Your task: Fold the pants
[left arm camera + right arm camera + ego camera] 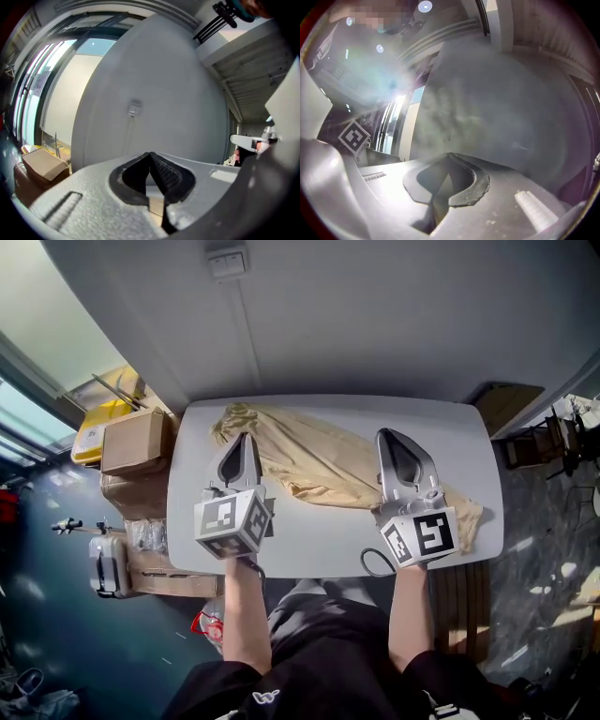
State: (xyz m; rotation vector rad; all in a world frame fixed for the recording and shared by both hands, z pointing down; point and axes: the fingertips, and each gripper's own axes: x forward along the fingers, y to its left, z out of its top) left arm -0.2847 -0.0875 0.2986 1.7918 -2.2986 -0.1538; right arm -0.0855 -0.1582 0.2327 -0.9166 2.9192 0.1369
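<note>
Tan pants (319,460) lie crumpled across the white table (319,531), running from the far left corner to the near right edge. My left gripper (246,437) hovers over the pants' left part with its jaws closed tip to tip and nothing held. My right gripper (386,434) hovers over the right part, also shut and empty. In the left gripper view the left gripper (150,154) points level at the grey wall (154,93). In the right gripper view the right gripper (449,154) faces the same wall, through glare. Neither gripper view shows the pants clearly.
Cardboard boxes (136,442) and a yellow object (98,423) stand left of the table, with a small suitcase (108,563) nearer me. A wall socket (228,263) sits high on the grey wall behind the table. Dark furniture (511,404) stands to the right.
</note>
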